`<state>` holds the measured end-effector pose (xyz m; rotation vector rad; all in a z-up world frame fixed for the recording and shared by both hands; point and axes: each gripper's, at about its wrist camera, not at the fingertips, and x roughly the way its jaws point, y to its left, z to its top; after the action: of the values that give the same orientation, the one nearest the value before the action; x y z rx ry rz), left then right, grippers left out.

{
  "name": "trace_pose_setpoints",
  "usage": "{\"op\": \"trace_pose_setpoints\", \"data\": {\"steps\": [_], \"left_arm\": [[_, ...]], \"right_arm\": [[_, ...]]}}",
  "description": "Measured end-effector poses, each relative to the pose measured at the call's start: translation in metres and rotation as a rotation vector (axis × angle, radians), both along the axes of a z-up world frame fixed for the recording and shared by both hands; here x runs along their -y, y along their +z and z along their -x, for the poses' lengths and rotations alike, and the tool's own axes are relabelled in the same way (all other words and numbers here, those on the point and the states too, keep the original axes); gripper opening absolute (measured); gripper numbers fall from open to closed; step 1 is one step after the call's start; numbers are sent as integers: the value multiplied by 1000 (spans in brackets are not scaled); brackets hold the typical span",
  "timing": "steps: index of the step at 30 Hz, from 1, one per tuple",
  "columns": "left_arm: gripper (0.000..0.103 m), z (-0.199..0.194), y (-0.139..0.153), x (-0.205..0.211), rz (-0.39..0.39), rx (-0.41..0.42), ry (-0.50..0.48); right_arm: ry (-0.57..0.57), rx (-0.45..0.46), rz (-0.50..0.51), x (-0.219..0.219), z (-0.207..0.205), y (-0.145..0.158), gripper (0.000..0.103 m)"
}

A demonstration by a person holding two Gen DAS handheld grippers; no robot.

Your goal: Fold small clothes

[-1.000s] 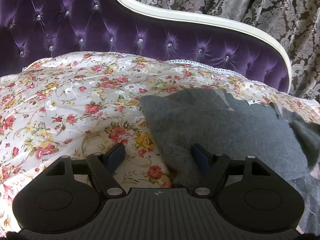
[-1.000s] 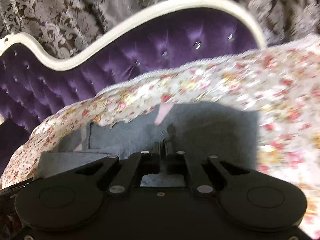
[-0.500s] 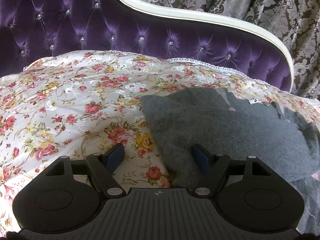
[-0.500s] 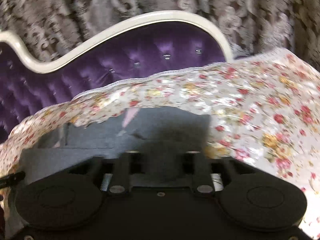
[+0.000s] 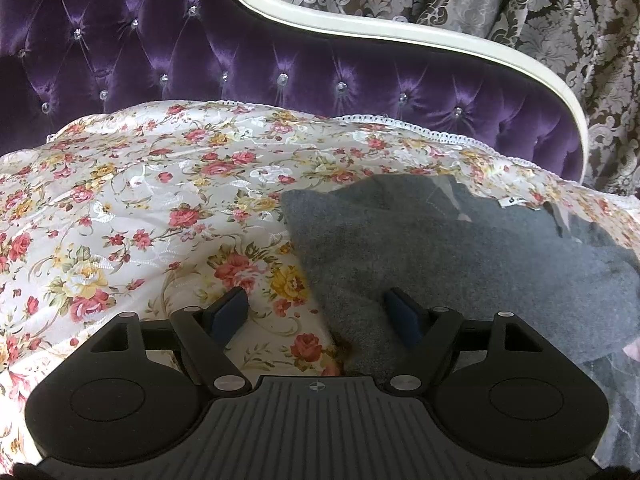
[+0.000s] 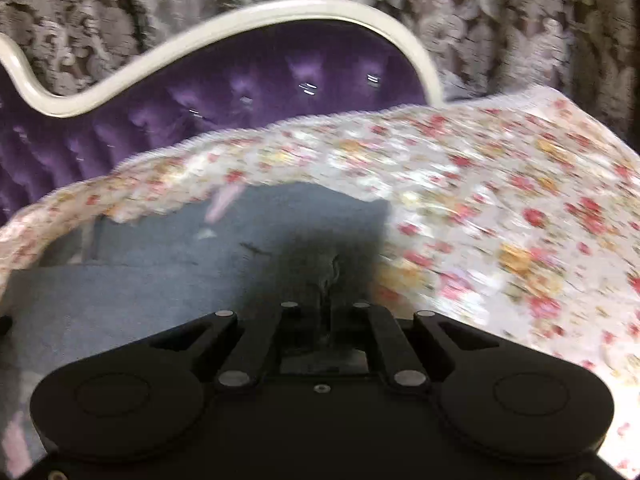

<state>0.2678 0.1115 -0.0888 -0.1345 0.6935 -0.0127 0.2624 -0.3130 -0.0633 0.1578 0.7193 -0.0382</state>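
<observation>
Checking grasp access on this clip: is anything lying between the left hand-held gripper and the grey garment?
Nothing visible. The left hand-held gripper stands open right at the near edge of the grey garment, with only the floral bedspread under them.

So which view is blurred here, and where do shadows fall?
Right wrist view: motion-smeared throughout, floral bedspread streaked; a dark shadow lies on the grey garment just ahead of the jaws. Left wrist view: sharp, evenly lit, with fisheye curving of the headboard.
</observation>
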Motion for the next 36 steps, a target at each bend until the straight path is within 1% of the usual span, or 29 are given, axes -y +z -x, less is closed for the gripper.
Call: {"op": "trace_pose_setpoints", "data": {"steps": [1,3,4,5,6,7,8,10,11,12,13,14,20,23,25,28,32,34,36], "left_arm": [[78,-1,0,0,-2,-5,-3],[80,-3,3,0,2,-17,-6],[81,-4,4,0,8,-23,-8],[81,-3,6,-1,15,-31,-7],[81,0,9,-2,23,-37,-7],[81,5,11,-3,37,-40,-7],[81,9,14,-3,51,-42,-5],[83,26,20,-1,80,-44,-20],[84,34,22,1,84,-47,-33],[89,45,26,5,85,-50,-52],[91,57,29,8,91,-52,-69],[92,67,32,11,100,-52,-85],[92,139,51,28,175,-75,-157],[92,170,53,35,214,-93,-184],[92,191,50,38,242,-119,-185],[92,214,44,40,296,-151,-169],[92,236,37,46,280,-164,-164],[92,243,34,50,294,-167,-171],[92,249,31,55,307,-169,-182]], "right_arm": [[-9,-14,-8,4,0,-4,13],[-16,-12,-20,8,2,-5,14],[-23,-8,-23,8,3,-3,23],[-32,0,-27,9,6,0,45],[-37,15,-41,11,10,4,56],[-32,29,-59,12,14,8,71],[-21,49,-76,11,21,12,78],[6,81,-83,9,37,23,78],[27,93,-88,7,47,28,80],[48,103,-100,6,58,33,82],[69,110,-114,4,68,36,88],[89,114,-127,1,78,39,92],[166,94,-175,-9,147,41,93],[177,65,-214,-10,178,36,93],[176,44,-237,-11,198,31,93],[168,10,-263,-10,225,23,93],[145,-25,-298,-12,254,12,93],[144,-32,-321,-15,263,7,93],[154,-27,-323,-20,268,6,93]]}}
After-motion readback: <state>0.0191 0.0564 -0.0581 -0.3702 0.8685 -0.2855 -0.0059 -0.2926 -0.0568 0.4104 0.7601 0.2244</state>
